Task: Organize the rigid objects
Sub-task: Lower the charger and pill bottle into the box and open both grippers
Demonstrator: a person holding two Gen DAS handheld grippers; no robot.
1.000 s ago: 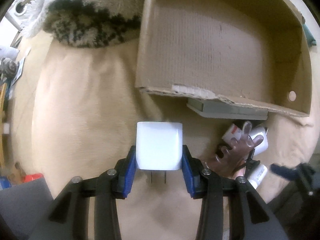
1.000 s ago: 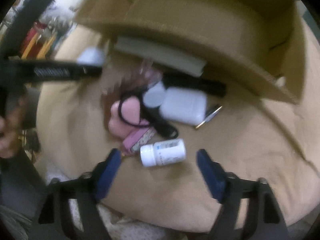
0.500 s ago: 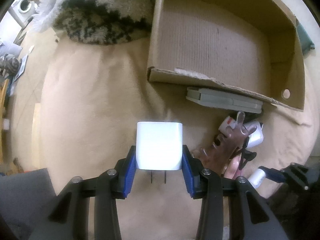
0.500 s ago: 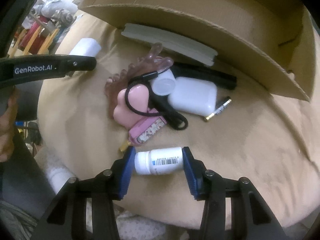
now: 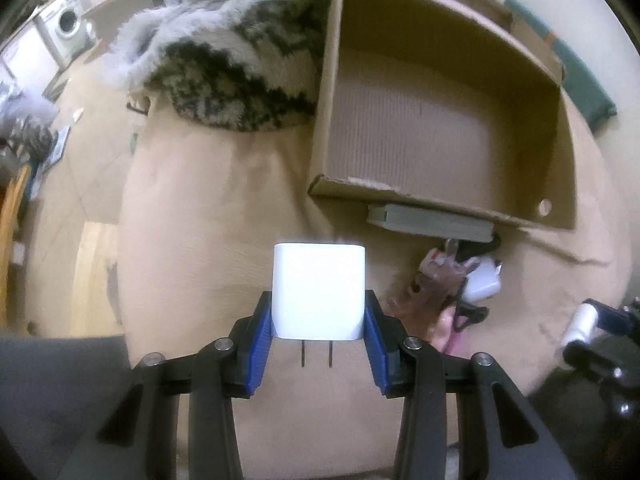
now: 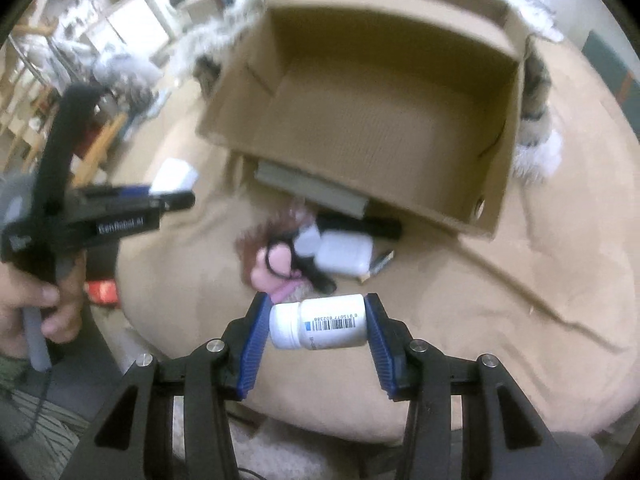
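Note:
My left gripper (image 5: pixel 318 322) is shut on a white plug charger (image 5: pixel 319 290), held above the tan cushion, prongs toward the camera. My right gripper (image 6: pixel 318 326) is shut on a white pill bottle (image 6: pixel 320 327) with a barcode label, lifted off the cushion. An open cardboard box (image 5: pixel 440 128) lies ahead in both views, also in the right wrist view (image 6: pixel 372 128). The left gripper with the charger also shows in the right wrist view (image 6: pixel 168 188).
A pile lies by the box front: grey flat case (image 6: pixel 312 192), white bottle (image 6: pixel 344 254), pink item with black cord (image 6: pixel 276 268), brown claw clip (image 5: pixel 432 292), black bar (image 6: pixel 360 226). A shaggy patterned rug (image 5: pixel 224 68) lies left of the box.
My right gripper closed on the pill bottle and lifted it off the cushion toward the box. My left gripper kept the charger and drew back from the box.

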